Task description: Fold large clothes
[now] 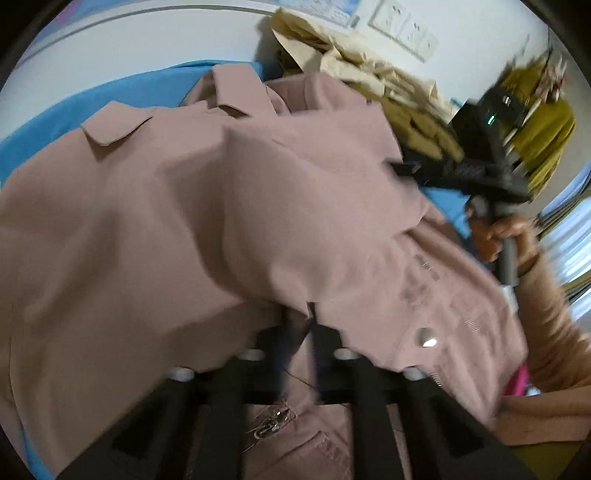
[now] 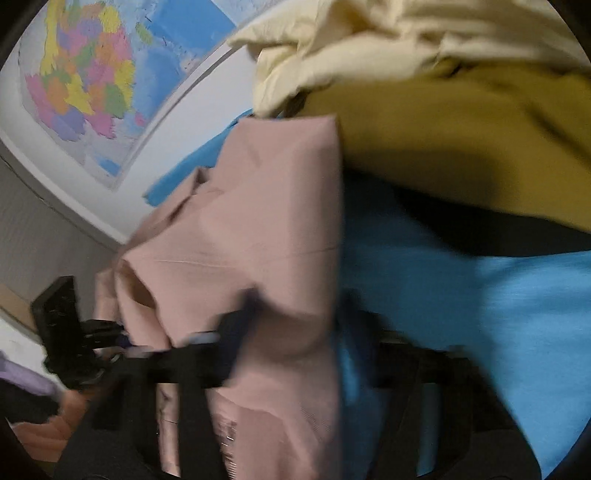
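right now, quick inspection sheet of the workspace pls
surface: blue sheet, mostly covered.
job's things: pink jacket, collar at the far end, a fold lifted over its body; metal snap showing.
clutter: cream garment and olive garment heaped beyond the jacket.
grippers: left gripper fingers pinch the jacket fold; right gripper fingers pinch the jacket's edge.
cables: nothing seen.
surroundings: wall map, wall sockets.
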A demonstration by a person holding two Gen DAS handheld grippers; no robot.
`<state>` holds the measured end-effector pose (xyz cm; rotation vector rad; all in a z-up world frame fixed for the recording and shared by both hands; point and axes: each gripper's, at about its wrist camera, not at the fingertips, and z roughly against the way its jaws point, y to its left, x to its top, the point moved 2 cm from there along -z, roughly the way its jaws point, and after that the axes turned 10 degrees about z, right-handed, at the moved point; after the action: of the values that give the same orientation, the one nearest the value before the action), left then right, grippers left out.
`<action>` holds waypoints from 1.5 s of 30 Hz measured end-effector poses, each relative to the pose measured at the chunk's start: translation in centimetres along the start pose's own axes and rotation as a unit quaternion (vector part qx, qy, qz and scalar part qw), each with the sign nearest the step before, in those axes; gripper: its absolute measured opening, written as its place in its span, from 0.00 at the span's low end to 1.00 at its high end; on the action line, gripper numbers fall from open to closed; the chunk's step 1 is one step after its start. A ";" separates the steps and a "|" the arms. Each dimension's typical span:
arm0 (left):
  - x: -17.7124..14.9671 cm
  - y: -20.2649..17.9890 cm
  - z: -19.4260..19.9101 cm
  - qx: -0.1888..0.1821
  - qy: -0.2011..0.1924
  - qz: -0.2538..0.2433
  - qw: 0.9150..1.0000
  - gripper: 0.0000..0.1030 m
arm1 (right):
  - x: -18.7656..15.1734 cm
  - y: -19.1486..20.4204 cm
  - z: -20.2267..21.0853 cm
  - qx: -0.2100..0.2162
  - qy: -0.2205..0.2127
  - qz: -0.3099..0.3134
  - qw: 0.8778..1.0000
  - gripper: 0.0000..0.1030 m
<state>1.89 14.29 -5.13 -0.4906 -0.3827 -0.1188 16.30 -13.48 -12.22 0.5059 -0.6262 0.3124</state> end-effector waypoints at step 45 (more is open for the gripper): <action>2.4 12.3 10.6 0.138 -0.127 0.151 0.971 0.35 | 1.0 -0.1 6.0 -0.123 -0.083 0.006 0.989 0.32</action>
<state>3.09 30.13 -1.00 -0.2834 -0.5603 0.2915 14.27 -16.67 -7.43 0.2933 -0.8173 0.2018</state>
